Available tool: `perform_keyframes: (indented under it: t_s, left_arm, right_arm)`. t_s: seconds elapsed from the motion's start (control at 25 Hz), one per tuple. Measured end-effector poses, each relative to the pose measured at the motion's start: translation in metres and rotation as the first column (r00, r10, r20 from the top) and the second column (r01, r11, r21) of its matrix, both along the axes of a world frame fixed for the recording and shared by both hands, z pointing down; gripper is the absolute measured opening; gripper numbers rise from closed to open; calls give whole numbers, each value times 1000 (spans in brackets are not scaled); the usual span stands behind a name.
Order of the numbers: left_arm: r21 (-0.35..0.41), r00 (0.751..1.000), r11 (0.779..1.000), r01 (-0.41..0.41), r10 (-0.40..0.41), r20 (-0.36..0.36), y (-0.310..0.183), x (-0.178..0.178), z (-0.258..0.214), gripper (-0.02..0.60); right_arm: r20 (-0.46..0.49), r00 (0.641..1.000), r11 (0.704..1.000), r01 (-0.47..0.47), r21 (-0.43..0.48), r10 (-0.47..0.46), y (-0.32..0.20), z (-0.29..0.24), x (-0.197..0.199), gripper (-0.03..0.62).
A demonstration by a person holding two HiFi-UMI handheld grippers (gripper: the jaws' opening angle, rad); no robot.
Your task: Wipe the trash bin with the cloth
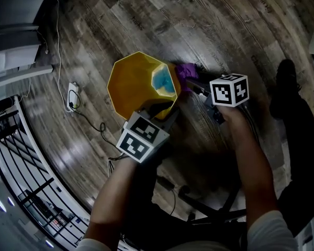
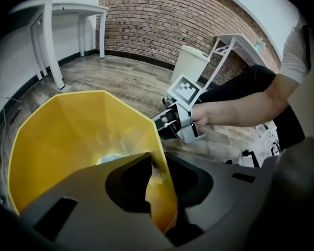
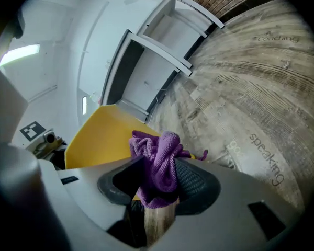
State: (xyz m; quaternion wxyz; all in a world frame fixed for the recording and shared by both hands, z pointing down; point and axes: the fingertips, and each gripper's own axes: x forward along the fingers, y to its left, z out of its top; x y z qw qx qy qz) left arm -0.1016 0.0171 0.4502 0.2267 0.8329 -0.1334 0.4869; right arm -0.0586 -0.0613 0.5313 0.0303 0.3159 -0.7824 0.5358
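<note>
A wood-plank floor (image 1: 225, 30) spreads out around the yellow trash bin (image 1: 133, 80), which stands on it with its faceted, many-sided mouth open toward the head camera. Beyond the bin, in the left gripper view, a brick wall (image 2: 157, 20) runs behind white desks (image 2: 57, 14). A pale blue patch shows deep inside the bin; what it is cannot be made out.

The left gripper (image 1: 165, 111) comes at the bin from the person's side. Its jaws are clamped on the bin's wall at the rim, one jaw inside the bin and the other outside. The left gripper view shows the yellow wall (image 2: 68, 150) pinched between them (image 2: 157, 187).

The right gripper (image 1: 194, 86) sits just outside the bin, on its right side in the head view. Its jaws are closed tight on a bunched purple cloth (image 1: 186, 71). In the right gripper view the cloth (image 3: 159, 163) bulges above the jaws (image 3: 157, 184), with the bin's outer wall (image 3: 102, 137) just behind it. Whether the cloth touches the bin cannot be told.

A white power strip (image 1: 72, 94) with its cable lies on the floor near the bin's left side.
</note>
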Motion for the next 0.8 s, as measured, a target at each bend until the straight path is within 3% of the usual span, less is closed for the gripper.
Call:
perform_keyframes:
  t_s: [0.36,0.8]
  left_arm:
    - [3,1000,1000,4,-4,-3,-1,2,0,71]
    - [3,1000,1000,20,-20,-11,0,2,0,71]
  right_arm:
    - [-211,977,988,13,-153,-45,-2,95,-5,175]
    - [-390,916,978,9,-208,-91,-5,148,-10,172]
